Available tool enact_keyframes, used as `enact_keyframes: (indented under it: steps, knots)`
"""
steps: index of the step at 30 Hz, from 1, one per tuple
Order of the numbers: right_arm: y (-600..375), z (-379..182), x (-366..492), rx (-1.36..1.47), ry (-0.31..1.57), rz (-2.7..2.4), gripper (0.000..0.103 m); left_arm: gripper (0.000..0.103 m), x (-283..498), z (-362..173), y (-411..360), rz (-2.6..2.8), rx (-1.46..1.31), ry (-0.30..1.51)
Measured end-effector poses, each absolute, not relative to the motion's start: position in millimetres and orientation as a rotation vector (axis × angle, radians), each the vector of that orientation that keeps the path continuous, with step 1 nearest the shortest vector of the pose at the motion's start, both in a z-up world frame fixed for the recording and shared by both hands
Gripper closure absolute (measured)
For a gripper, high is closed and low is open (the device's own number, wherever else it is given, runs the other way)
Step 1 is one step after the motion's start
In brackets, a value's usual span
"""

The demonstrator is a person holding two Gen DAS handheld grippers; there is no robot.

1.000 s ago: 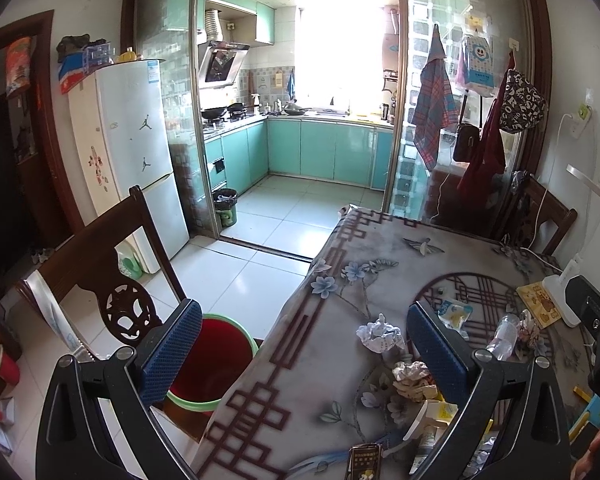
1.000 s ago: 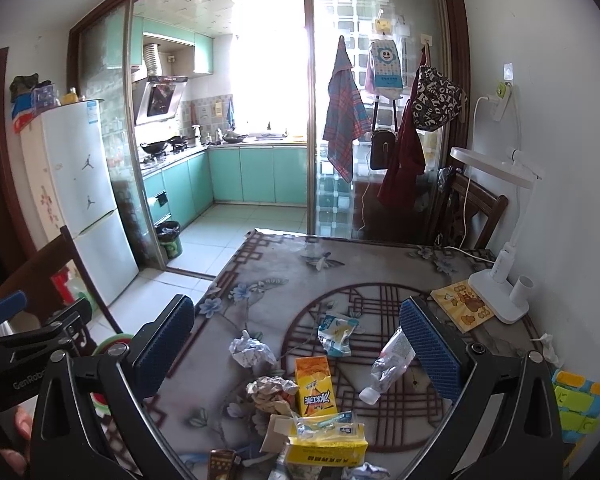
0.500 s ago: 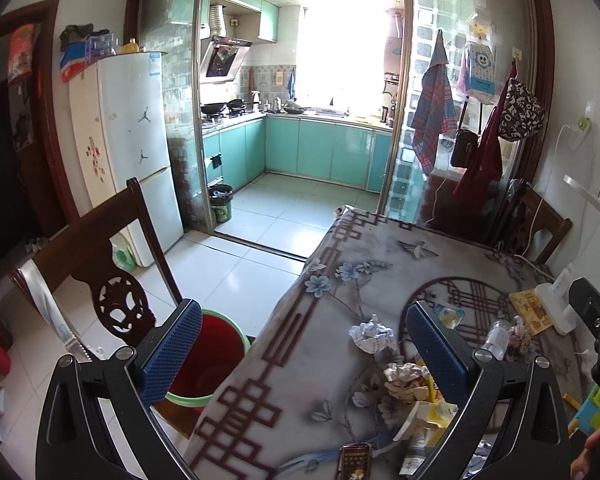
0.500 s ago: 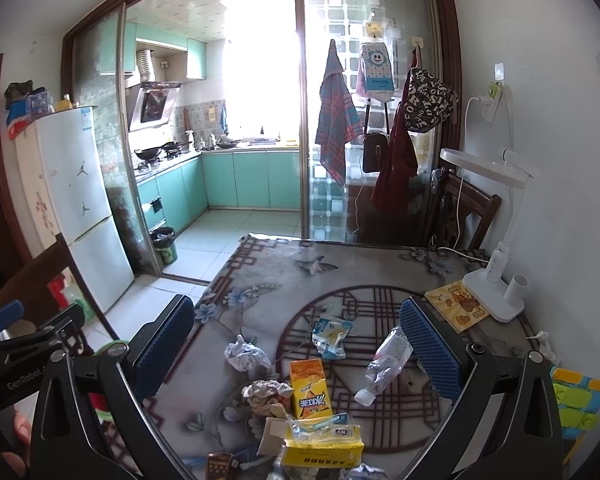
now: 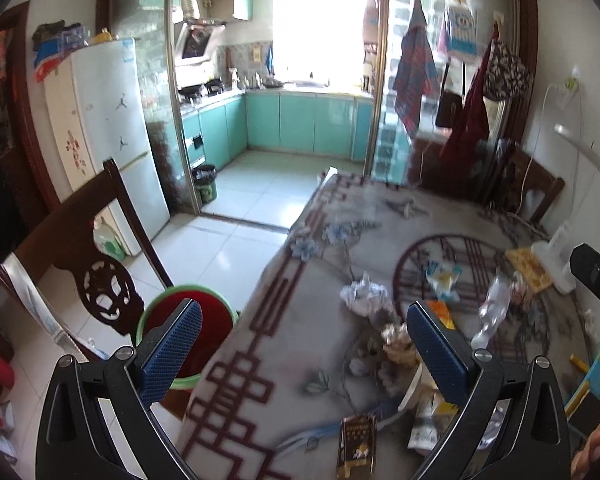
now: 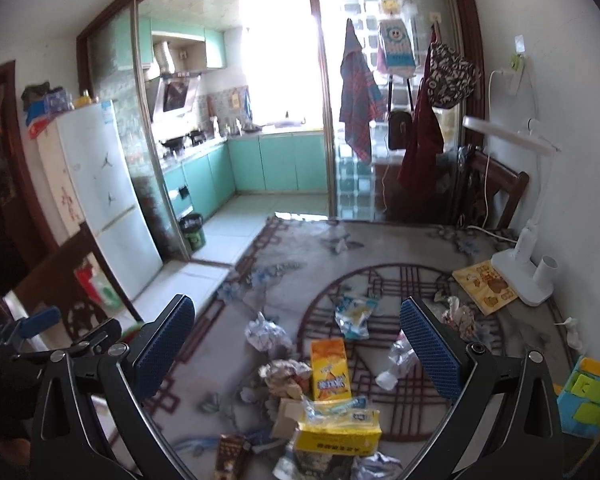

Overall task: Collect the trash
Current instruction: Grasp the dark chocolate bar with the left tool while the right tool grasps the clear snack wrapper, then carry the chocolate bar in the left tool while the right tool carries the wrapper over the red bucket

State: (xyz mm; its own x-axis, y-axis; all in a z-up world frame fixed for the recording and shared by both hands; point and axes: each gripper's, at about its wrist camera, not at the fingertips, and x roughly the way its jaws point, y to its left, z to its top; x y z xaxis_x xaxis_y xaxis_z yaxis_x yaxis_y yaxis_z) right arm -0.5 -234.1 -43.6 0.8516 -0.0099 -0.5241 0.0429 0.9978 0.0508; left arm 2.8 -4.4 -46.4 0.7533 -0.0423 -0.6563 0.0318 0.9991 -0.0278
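Both views have crept closer; both tools, left tool (image 5: 304,354) and right tool (image 6: 298,354), gape empty. Crumpled white paper wad (image 6: 266,332) looks light, squashy: pinch its middle.

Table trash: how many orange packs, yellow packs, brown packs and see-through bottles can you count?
orange pack: 1
yellow pack: 1
brown pack: 1
see-through bottle: 1
Total: 4

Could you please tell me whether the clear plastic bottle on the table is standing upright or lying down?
Lying down. The plastic bottle rests on its side on the table, its white cap end pointing toward the camera.
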Motion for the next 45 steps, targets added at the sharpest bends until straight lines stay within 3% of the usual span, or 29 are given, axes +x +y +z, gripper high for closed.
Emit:
enact_keyframes:
  steps: [7,14,15,16,17,20,22,28,32,35,37,39,45]
  knots:
    - [-252,-81,11,0.03,0.698,-0.003,0.0,0.0,7,-86,-15,-0.149,-0.006,0.822]
    - [-288,-141,18,0.099,0.916,0.019,0.0,0.003,8,-196,-56,-0.299,0.115,1.103]
    - [-289,-146,20,0.106,0.935,0.016,0.0,0.005,9,-210,-63,-0.305,0.12,1.132]
    - [-289,-149,20,0.104,0.95,0.015,0.0,0.014,11,-228,-68,-0.307,0.128,1.178]
    - [-287,-155,21,0.094,0.965,0.015,0.0,0.03,12,-240,-71,-0.309,0.128,1.213]
    - [-280,-167,26,0.071,1.01,0.03,0.0,0.057,14,-274,-75,-0.322,0.099,1.311]
    - [-281,-177,32,0.071,1.036,0.04,0.0,0.057,12,-281,-78,-0.314,0.092,1.322]
    - [-271,-198,44,0.057,1.09,0.061,0.0,0.07,12,-270,-76,-0.305,0.057,1.28]
    - [-260,-211,54,0.007,1.117,0.053,0.002,0.071,18,-248,-58,-0.282,0.006,1.221]
    - [-259,-218,57,0.011,1.129,0.049,0.022,0.071,23,-229,-46,-0.27,-0.02,1.181]
    - [-259,-222,59,0.022,1.141,0.058,0.048,0.071,26,-218,-33,-0.26,-0.033,1.165]
    - [-259,-224,60,0.042,1.142,0.064,0.06,0.071,26,-211,-18,-0.253,-0.05,1.154]
    - [-258,-200,58,0.076,1.067,0.047,0.072,0.071,42,-192,17,-0.236,-0.096,1.119]
